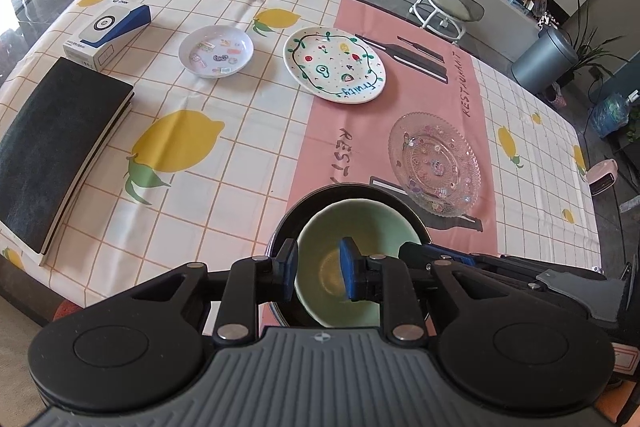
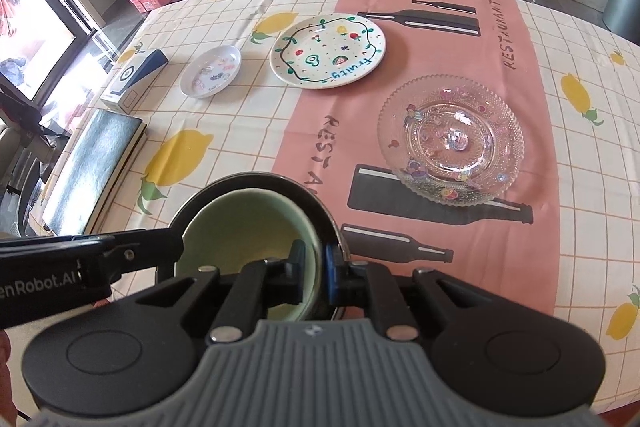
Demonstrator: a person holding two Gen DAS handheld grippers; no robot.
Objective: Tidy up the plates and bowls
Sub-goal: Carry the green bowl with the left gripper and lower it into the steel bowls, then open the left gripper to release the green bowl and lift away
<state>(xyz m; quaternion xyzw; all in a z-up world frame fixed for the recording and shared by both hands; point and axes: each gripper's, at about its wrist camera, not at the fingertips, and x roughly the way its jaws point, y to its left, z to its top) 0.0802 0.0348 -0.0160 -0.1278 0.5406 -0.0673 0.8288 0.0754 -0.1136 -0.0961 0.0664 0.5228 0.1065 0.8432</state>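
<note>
A pale green bowl (image 1: 360,223) (image 2: 248,223) sits nested inside a black bowl (image 1: 340,193) (image 2: 256,179) at the near table edge. My left gripper (image 1: 319,267) straddles the green bowl's left rim, one pad outside and one inside, with a visible gap, so it is open. My right gripper (image 2: 316,263) is pinched on the green bowl's right rim, its blue pad between the two bowls. Farther off lie a white "fruity" plate (image 1: 336,67) (image 2: 328,51), a small white sticker dish (image 1: 216,51) (image 2: 210,71) and a clear glass plate (image 1: 434,163) (image 2: 450,139).
A dark notebook (image 1: 56,155) and a white-and-blue box (image 1: 106,31) lie at the left of the lemon-print tablecloth (image 1: 240,131). A white stool (image 1: 444,11) and a grey bin (image 1: 544,59) stand beyond the far right edge.
</note>
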